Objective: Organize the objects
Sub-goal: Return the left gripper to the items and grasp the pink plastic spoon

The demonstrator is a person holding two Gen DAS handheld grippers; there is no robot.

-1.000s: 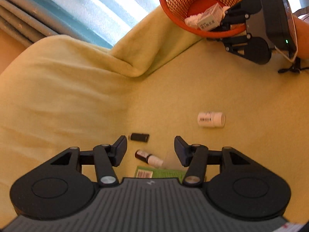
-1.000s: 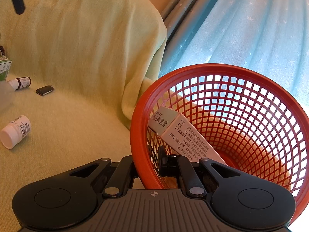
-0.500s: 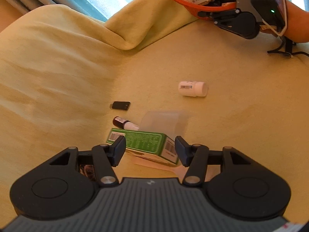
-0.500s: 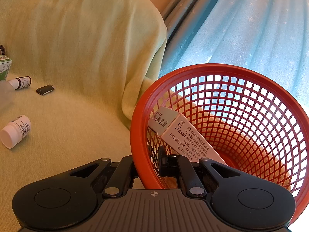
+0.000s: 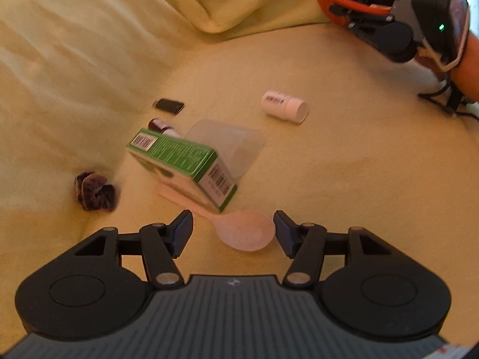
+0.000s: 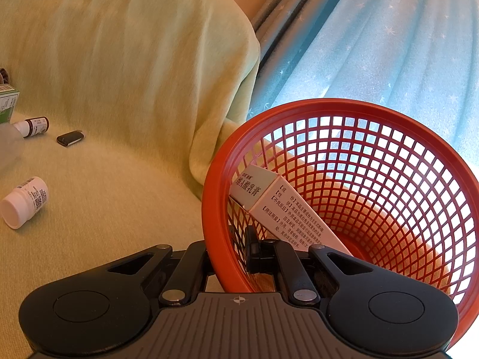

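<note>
Your left gripper (image 5: 230, 233) is released, jaws just been widening, nothing pinched. The bowl of the pink spoon (image 5: 244, 234) sits between the fingertips but no pad touches it. Your right gripper (image 6: 229, 249) is clenched on the rim of the orange basket (image 6: 389, 110), one finger outside, one inside the mesh.

Risks, as I judge them:
- The spoon's handle runs under the green box (image 5: 182, 161). Pull the spoon and the box may tip or slide, and knock the clear cup (image 5: 230, 146) lying on its side just behind it.
- The spoon bowl is flat and thin on soft fabric. Close too high and the pads likely skate over it, or grab the yellow blanket (image 5: 344, 179) instead.
- The basket is held by a thin rim only and looks tilted. Shift that hand and the white carton (image 6: 287, 209) inside could slide.

Task things: spoon is pale pink, speckled, translucent-looking, lying flat on the blanket nearest the left gripper. Green box has barcodes on two faces and rests on the spoon handle. White bottle (image 5: 284, 106) lies on its side, well apart toward the basket. Small brown bottle (image 5: 160, 126) and black flat item (image 5: 169, 105) lie beyond the box. Dark scrunchie-like thing (image 5: 94, 190) to the left, blurred.
</note>
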